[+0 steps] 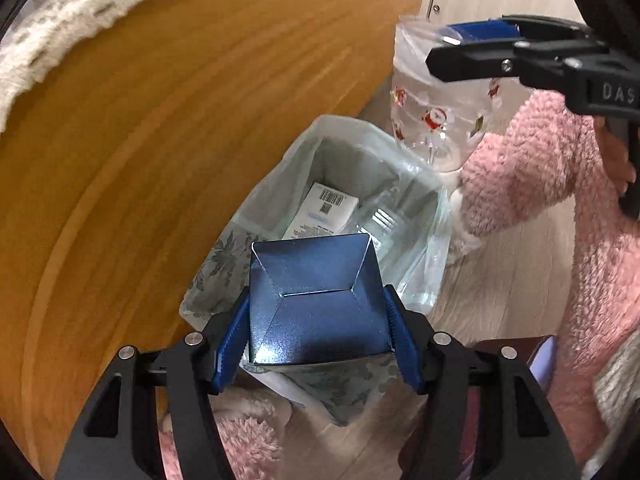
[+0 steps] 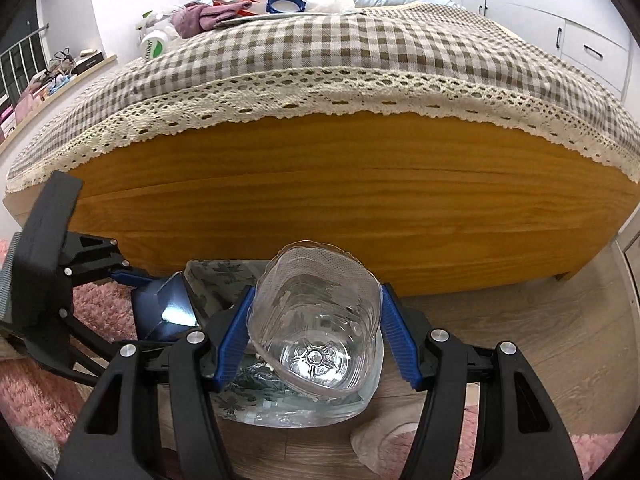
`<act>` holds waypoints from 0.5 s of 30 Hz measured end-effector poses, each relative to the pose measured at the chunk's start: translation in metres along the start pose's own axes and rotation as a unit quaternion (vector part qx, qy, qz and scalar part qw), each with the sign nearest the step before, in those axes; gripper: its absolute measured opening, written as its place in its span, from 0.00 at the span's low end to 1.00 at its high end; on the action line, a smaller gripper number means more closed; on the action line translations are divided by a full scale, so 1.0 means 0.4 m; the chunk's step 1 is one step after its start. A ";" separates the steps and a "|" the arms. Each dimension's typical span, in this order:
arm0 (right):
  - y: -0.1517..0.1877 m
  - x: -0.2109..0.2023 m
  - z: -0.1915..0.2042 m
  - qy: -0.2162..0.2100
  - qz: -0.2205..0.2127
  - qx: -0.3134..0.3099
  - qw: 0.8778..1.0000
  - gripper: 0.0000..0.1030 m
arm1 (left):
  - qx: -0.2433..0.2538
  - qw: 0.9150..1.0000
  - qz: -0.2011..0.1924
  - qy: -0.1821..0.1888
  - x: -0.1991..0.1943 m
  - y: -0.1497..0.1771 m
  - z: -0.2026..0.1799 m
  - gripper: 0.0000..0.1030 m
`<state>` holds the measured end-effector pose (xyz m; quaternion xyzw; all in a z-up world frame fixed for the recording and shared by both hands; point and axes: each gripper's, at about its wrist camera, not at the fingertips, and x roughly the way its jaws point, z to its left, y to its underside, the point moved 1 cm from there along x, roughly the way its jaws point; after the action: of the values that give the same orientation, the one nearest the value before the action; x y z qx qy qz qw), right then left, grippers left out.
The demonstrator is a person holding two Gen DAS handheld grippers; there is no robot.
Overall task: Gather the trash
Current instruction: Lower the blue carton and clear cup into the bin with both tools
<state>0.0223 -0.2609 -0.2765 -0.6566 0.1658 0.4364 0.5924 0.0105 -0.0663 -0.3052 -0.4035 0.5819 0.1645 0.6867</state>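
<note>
My left gripper (image 1: 318,336) is clamped on a blue box (image 1: 316,300), light, stiff card, held across its side walls over the lined trash bin (image 1: 360,152) at twelve o'clock. My right gripper (image 2: 316,328) squeezes a clear plastic container (image 2: 316,320): thin, slippery, crushable.

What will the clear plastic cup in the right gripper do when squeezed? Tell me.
The clear plastic cup probably flexes: its thin rim already looks squashed out of round between the right gripper pads. It seems empty, so likely light. The glossy wall may slip.
</note>
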 end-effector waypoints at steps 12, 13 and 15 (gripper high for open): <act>0.015 0.092 0.016 -0.008 0.037 -0.027 0.999 0.58 | 0.077 0.997 0.024 0.015 0.102 0.005 -0.003 0.59; 0.017 0.103 0.016 -0.010 0.041 -0.028 0.999 0.58 | 0.090 0.995 0.027 0.016 0.110 0.005 -0.009 0.59; 0.022 0.121 0.016 -0.016 0.049 -0.031 0.998 0.58 | 0.121 0.992 0.039 0.014 0.131 0.008 -0.024 0.59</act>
<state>0.0408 -0.2424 -0.3186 -0.6586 0.1745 0.4800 0.5526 0.0158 -0.0844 -0.3552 -0.2965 0.6221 0.1140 0.7156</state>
